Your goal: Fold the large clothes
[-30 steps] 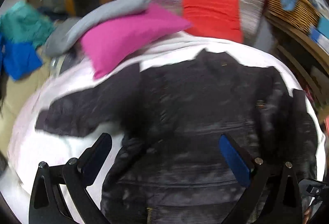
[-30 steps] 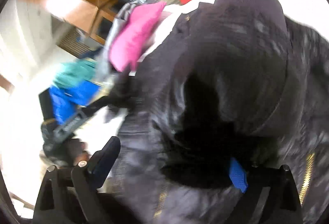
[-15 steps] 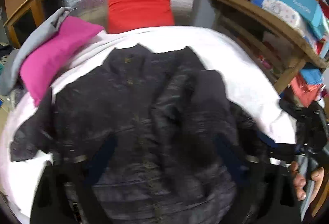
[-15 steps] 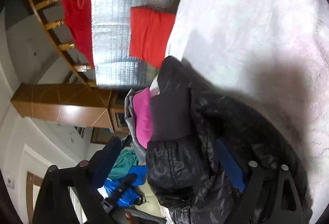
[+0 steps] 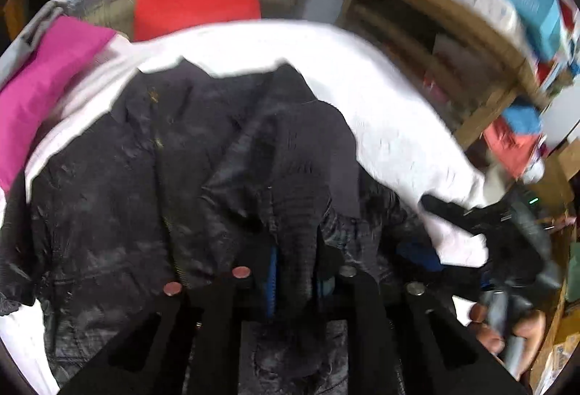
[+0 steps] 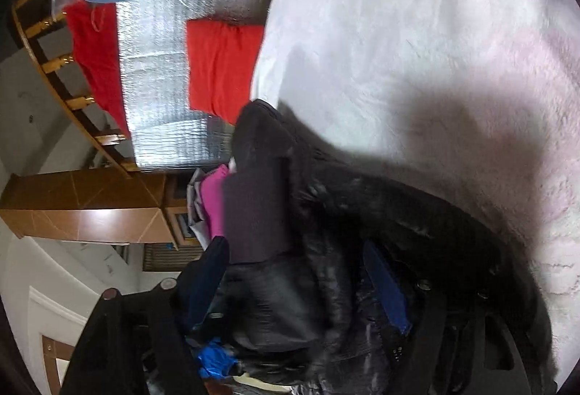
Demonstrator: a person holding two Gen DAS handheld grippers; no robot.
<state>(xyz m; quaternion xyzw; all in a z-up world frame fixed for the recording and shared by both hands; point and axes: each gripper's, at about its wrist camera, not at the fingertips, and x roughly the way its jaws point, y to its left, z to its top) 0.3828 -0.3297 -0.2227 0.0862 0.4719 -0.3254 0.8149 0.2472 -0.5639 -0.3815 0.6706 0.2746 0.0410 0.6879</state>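
A black quilted jacket lies spread front-up on a white bedcover, collar toward twelve o'clock, filling the centre and lower half of the left wrist view. A second ago the left gripper hovered wide open above it; its jaws have just been closing and now pinch the ribbed cuff of the sleeve lying folded across the chest, at six o'clock. That suggests the sleeve fold is being set or adjusted. The left gripper points steeply down at the cloth. The right gripper, seen rolled onto its side and aimed nearly level along the bed, has also been closing its jaws; a thick bunch of the jacket's side sits between its fingers, though whether the blue pads press it is unclear. A hand holding that gripper shows at four o'clock in the left view. A pink pillow lies at ten o'clock.
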